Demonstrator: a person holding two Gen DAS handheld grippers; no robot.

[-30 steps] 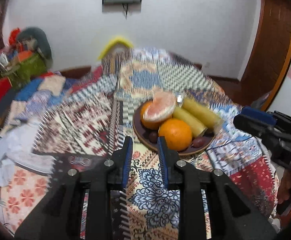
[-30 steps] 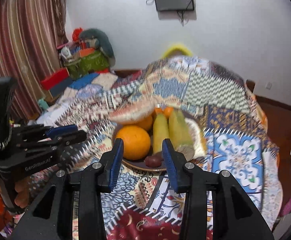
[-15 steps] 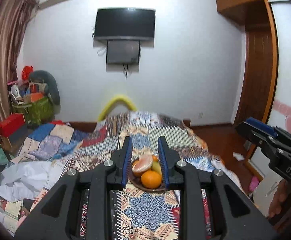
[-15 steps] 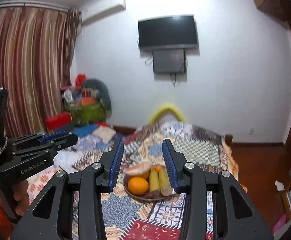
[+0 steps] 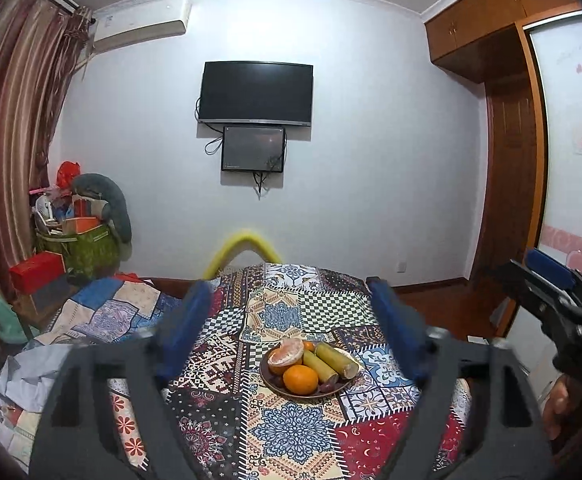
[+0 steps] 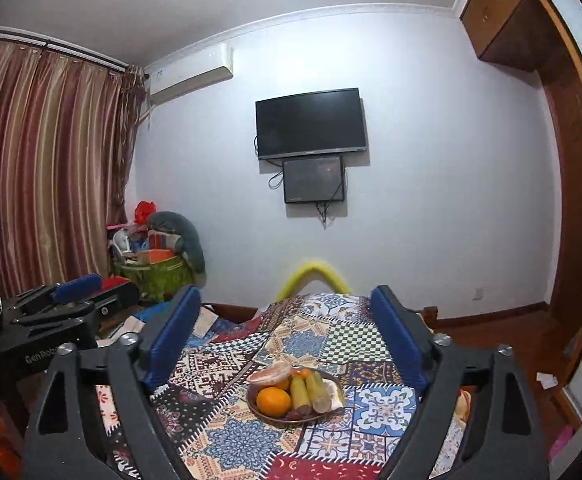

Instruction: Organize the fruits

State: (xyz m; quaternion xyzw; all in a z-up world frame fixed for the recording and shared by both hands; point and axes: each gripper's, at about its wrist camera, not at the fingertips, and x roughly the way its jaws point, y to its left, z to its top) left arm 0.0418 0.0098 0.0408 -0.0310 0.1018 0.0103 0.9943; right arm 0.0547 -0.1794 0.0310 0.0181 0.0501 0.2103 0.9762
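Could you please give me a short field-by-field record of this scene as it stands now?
surface: patchwork cloth
plate: brown plate on the cloth, fruit piled in it
fruit: whole orange at the near rim; peeled citrus behind it; two yellow-green sticks to their right; small dark fruits at the near edge
left tool: opening, nothing between its fingers, away from the plate
right tool: opening, nothing between its fingers
wall: dark screen
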